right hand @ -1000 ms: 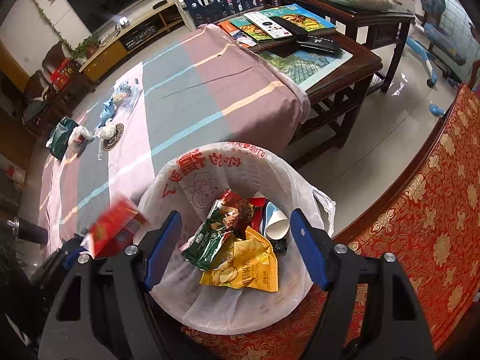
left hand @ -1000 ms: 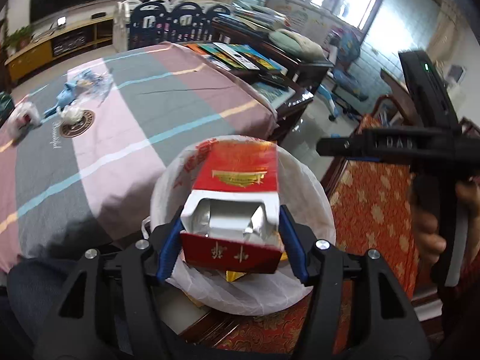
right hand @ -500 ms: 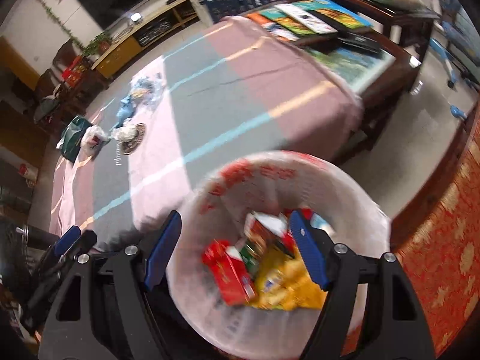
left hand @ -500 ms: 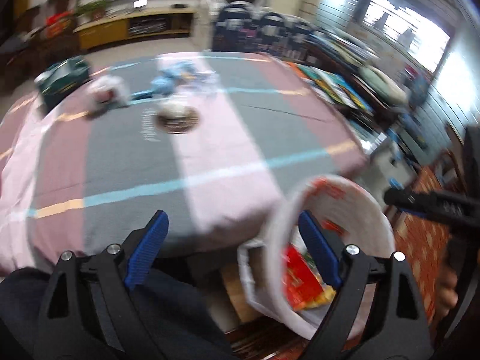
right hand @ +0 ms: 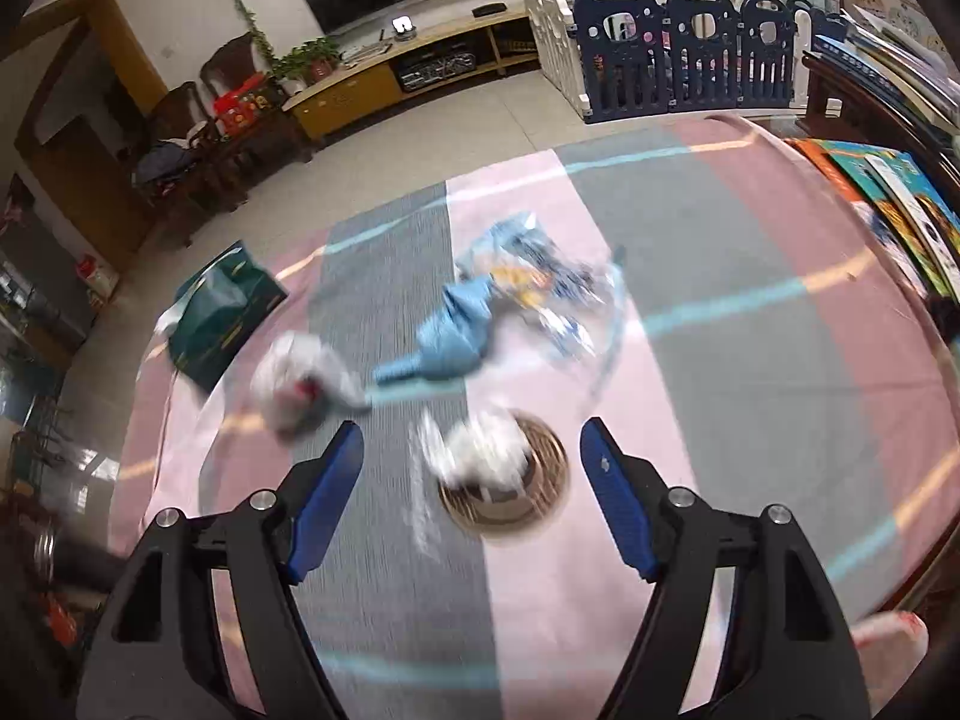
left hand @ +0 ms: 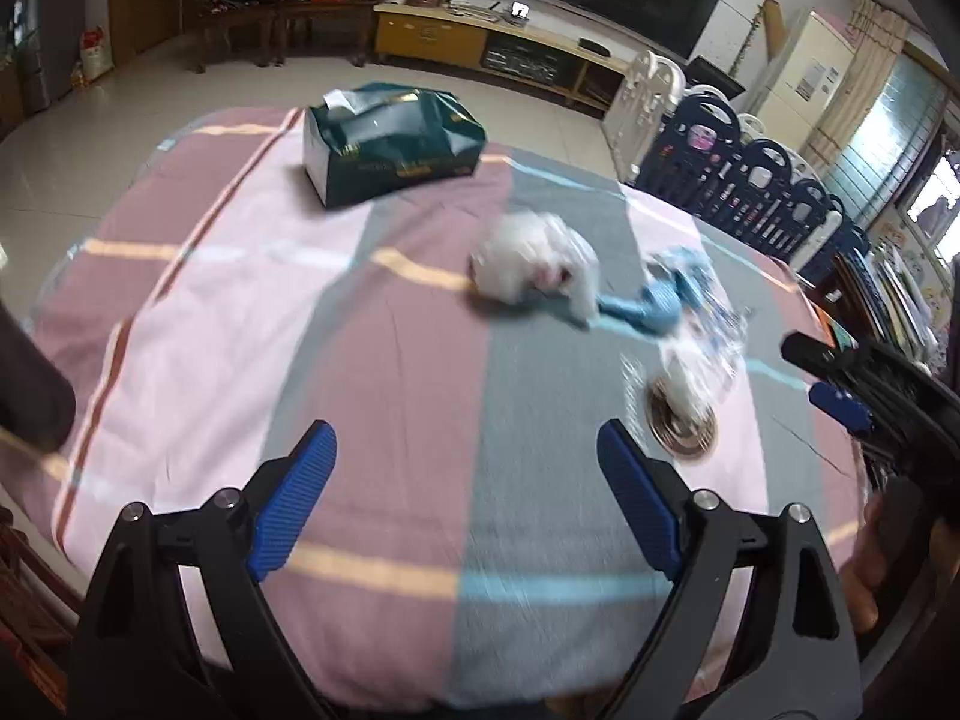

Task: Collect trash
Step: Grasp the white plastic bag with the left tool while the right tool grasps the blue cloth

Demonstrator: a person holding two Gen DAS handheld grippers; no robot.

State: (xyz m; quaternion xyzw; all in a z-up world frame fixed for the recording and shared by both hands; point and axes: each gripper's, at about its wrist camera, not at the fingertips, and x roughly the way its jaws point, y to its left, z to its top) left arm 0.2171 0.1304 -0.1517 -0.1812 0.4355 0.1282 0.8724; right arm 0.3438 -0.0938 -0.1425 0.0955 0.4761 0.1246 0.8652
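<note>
Trash lies on a striped tablecloth (left hand: 390,372) (right hand: 750,372). A crumpled white wrapper (left hand: 534,267) (right hand: 300,381), a blue crumpled piece (left hand: 654,306) (right hand: 456,336), clear plastic wrap (left hand: 714,324) (right hand: 552,288) and a white wad (left hand: 690,378) (right hand: 480,450) on a round brown coaster (left hand: 681,429) (right hand: 522,498). My left gripper (left hand: 465,486) is open and empty over the near table. My right gripper (right hand: 471,474) is open and empty, with the white wad between its fingers' line; it shows at the right of the left wrist view (left hand: 840,402).
A dark green tissue pack (left hand: 390,141) (right hand: 222,309) lies at the table's far side. Books (right hand: 888,192) lie on a side table at the right. A blue and white play fence (right hand: 672,54) and a TV bench (left hand: 492,42) stand beyond. The white bin's rim (right hand: 888,642) shows at the lower right.
The red box went from my left gripper into the bin. Both grippers have swung from the bin to the table and its trash.
</note>
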